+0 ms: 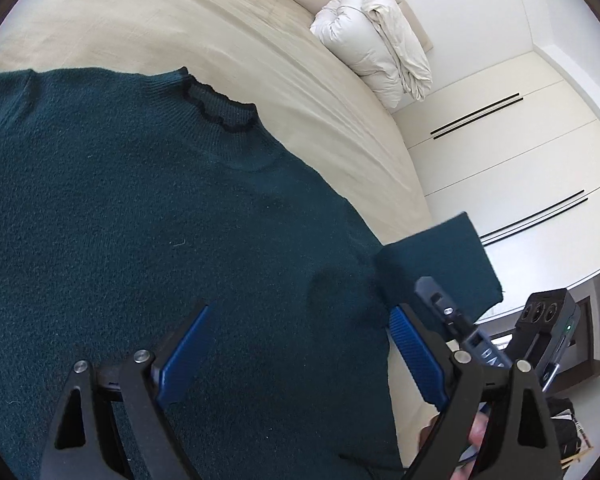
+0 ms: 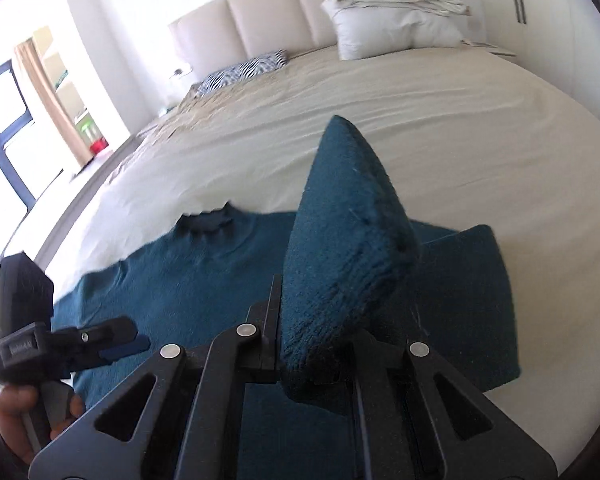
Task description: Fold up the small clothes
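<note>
A dark teal knit sweater (image 1: 148,216) lies flat on the beige bed, collar (image 1: 220,108) pointing toward the headboard. My left gripper (image 1: 300,344) is open and empty, its blue pads just above the sweater's body. My right gripper (image 2: 320,344) is shut on the sweater's right sleeve (image 2: 348,248) and holds it lifted above the sweater's body. The sleeve hides its fingertips. In the left wrist view the right gripper (image 1: 452,316) shows at the right with the raised sleeve (image 1: 440,264). The left gripper (image 2: 112,344) shows at the lower left of the right wrist view.
The beige bed sheet (image 2: 440,120) spreads around the sweater. White pillows with a folded duvet (image 2: 392,12) are stacked at the headboard, a zebra-print cushion (image 2: 244,70) beside them. White wardrobe doors (image 1: 520,152) stand to the right of the bed.
</note>
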`<state>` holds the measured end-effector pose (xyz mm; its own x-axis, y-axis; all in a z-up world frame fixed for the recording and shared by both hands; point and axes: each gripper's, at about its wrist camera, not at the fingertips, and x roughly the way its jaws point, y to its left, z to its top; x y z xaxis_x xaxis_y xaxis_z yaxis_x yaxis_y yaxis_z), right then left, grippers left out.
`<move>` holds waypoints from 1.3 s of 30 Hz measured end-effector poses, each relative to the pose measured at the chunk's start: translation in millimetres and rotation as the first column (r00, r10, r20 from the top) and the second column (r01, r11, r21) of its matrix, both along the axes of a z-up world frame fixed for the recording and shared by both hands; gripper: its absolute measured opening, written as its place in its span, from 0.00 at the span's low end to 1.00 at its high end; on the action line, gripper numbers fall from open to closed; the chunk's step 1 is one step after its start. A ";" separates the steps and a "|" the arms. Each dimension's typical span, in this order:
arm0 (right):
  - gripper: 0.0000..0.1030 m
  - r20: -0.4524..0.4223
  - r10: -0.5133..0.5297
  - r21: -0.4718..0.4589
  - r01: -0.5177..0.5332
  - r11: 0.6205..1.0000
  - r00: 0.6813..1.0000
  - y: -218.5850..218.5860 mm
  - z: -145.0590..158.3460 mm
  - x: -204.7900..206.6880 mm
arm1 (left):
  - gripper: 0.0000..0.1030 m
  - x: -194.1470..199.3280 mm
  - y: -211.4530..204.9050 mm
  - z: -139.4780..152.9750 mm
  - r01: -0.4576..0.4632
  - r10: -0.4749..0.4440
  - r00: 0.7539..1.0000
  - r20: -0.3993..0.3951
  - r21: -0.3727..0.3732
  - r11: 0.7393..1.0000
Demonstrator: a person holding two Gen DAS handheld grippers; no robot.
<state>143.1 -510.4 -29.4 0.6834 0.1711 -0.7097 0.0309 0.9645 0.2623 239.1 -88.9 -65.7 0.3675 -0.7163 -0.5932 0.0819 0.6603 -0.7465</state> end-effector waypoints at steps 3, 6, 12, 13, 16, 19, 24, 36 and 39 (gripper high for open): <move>0.07 -0.087 0.066 -0.001 -0.066 0.998 0.994 50.9 -36.8 15.7 | 0.92 -0.5 9.7 -11.2 -0.011 0.008 0.999 -0.043 -0.078 0.997; 0.08 -0.112 0.054 -0.020 -0.056 0.998 0.992 71.1 -59.2 11.9 | 0.94 2.3 14.4 -20.5 -0.023 0.012 0.997 -0.076 -0.142 0.990; 0.29 -0.104 0.097 -0.053 -0.102 0.993 0.990 91.8 -69.0 -33.4 | 0.96 9.4 5.4 -34.7 -0.014 -0.014 0.991 -0.133 -0.209 0.978; 0.44 -0.106 0.095 -0.045 -0.101 0.994 0.990 95.1 -69.5 -44.4 | 0.96 7.9 3.2 -36.0 -0.014 -0.018 0.990 -0.142 -0.222 0.975; 0.63 -0.102 0.113 -0.051 -0.118 0.992 0.988 104.0 -72.0 -60.0 | 0.96 3.8 -3.5 -39.4 -0.005 -0.033 0.988 -0.153 -0.238 0.971; 0.63 -0.126 0.129 -0.057 -0.137 0.989 0.984 112.9 -71.7 -93.9 | 0.95 4.5 -8.2 -39.8 -0.006 -0.030 0.987 -0.157 -0.225 0.974; 0.63 -0.133 0.076 0.129 -0.059 0.990 0.988 77.7 -71.1 -125.4 | 0.33 21.2 -28.1 -39.9 0.010 -0.033 0.982 -0.183 -0.125 0.992; 0.62 -0.132 -0.136 0.517 0.185 0.835 0.982 -14.2 -102.7 -141.9 | 0.08 64.6 -19.4 57.8 0.091 -0.100 0.991 0.088 0.097 0.991; 0.62 -0.137 -0.153 0.543 0.203 0.815 0.979 -19.3 -106.6 -142.5 | 0.08 76.5 4.4 57.3 0.059 -0.074 0.992 0.104 0.142 0.988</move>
